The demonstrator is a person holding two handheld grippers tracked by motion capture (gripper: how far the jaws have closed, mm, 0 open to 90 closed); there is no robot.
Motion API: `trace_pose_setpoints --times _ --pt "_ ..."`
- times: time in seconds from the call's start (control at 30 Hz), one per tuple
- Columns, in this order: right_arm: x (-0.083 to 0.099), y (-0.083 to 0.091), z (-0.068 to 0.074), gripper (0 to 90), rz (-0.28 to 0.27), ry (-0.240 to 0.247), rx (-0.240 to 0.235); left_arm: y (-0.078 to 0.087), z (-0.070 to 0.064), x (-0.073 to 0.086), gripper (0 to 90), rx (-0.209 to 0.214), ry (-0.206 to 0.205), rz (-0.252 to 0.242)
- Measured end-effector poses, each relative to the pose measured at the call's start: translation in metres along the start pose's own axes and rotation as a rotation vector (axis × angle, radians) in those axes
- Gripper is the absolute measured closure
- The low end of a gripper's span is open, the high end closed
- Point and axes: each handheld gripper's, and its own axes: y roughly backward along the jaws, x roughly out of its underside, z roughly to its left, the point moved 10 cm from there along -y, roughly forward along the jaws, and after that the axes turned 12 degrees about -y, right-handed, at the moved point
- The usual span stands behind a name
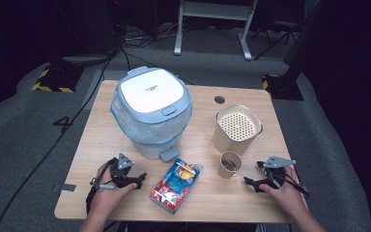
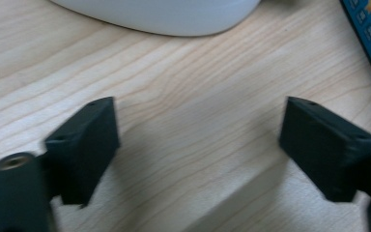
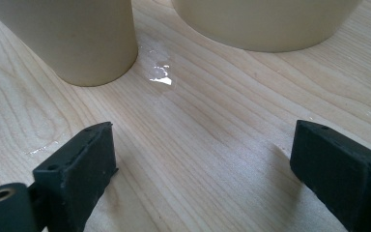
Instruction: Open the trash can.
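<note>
My left gripper [image 1: 134,178] rests low on the wooden table [image 1: 101,140] near its front left, held by a hand, jaws wide apart over bare wood [image 2: 198,140]. My right gripper [image 1: 252,180] sits at the front right, also open with nothing between its jaws [image 3: 200,169]. A small beige cup [image 1: 230,164] stands just ahead of the right gripper; its base [image 3: 77,38] is close in the right gripper view. Behind it stands a taller beige container [image 1: 237,129] with a perforated top, whose base [image 3: 265,24] appears too. A colourful snack box [image 1: 176,184] lies flat between the grippers.
A white and blue pedal bin [image 1: 151,112] with a plastic liner stands at the table's middle left, its base [image 2: 159,17] just ahead of the left gripper. A small wet patch [image 3: 160,77] glistens by the cup. A cable hole [image 1: 219,99] sits at the back.
</note>
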Motion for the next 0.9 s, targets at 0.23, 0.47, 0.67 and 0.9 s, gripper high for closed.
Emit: trace_pose_setpoints --times 0.23,0.47,0.67,0.9 --pt "0.000 0.000 0.000 8.8 0.000 0.000 0.000 0.005 0.007 0.003 36.0 0.011 -0.022 -0.009" --pt "0.000 0.000 0.000 8.8 0.000 0.000 0.000 0.017 0.008 0.003 52.8 0.064 -0.061 0.039" --pt "0.000 0.000 0.000 8.8 0.000 0.000 0.000 0.031 0.011 -0.005 59.4 0.083 -0.060 0.008" --pt "0.000 0.000 0.000 8.9 0.000 0.000 0.000 0.053 0.011 -0.026 69.3 0.117 -0.037 -0.056"
